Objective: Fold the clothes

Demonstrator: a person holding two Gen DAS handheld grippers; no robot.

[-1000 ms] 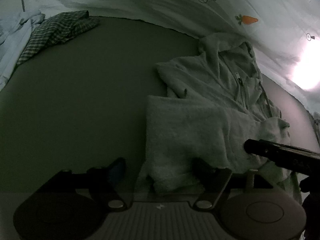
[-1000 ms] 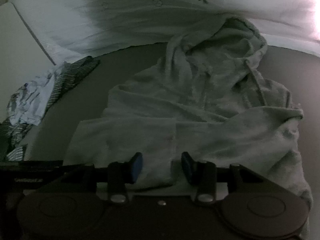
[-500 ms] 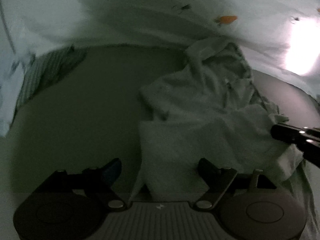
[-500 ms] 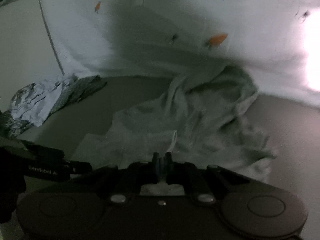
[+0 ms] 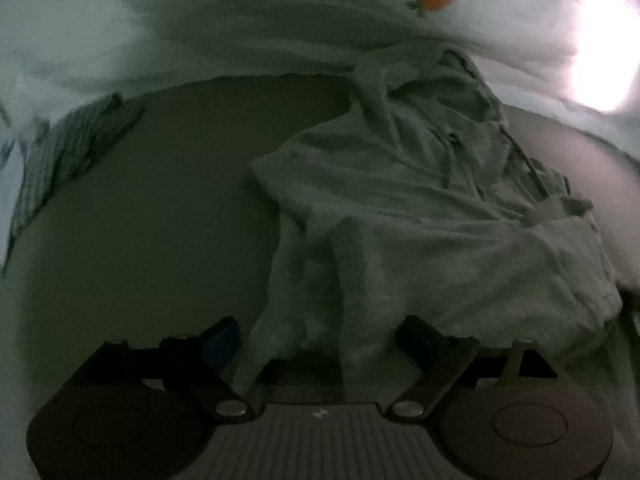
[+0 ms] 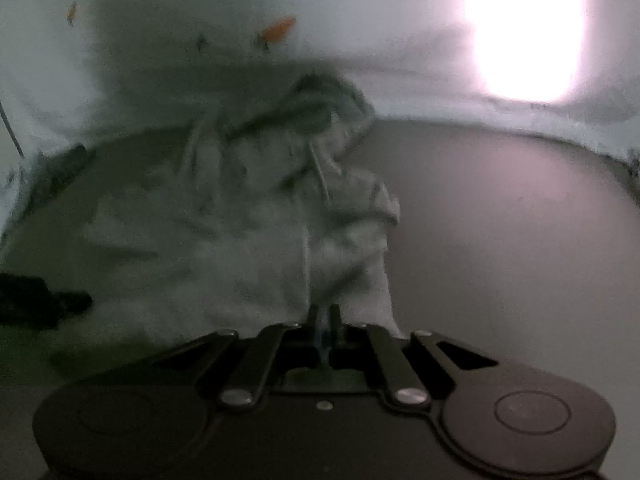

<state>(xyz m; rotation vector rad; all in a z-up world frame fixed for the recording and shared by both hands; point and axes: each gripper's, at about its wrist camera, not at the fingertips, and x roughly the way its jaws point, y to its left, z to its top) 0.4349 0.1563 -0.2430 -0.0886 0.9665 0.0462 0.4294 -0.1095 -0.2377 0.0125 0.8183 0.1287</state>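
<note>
1. Plainly, the pale fleece hoodie (image 5: 420, 216) lies spread on the dark flat surface (image 5: 152, 208), hood end farthest from both sets of fingers, up against the white carrot-print sheet (image 5: 240, 20) at the back.

2. The right gripper (image 6: 325, 320) has its two fingers pressed together on a fold of the hoodie's near edge; the cloth rises from them in a taut ridge, which I judge is why that side looks lifted and bunched rather than flat.

3. The left gripper (image 5: 320, 336) has its fingers spread wide. The hoodie's near hem droops between them, and no pinch shows, so it seems placed to take that edge rather than holding it.

4. With one side gripped and the other only straddled, my guess is the garment is being drawn into a fold along its near edge; how far the folding has got, I can't say from here.

5. The zip and drawcords run away from the left fingers toward the hood, so the front faces up.

6. Far off to the left of the left fingers, a checked garment (image 5: 60, 152) sits crumpled at the surface's edge, well apart from the hoodie.

7. The right view is blurred, so finer detail of the grip is lost.
</note>
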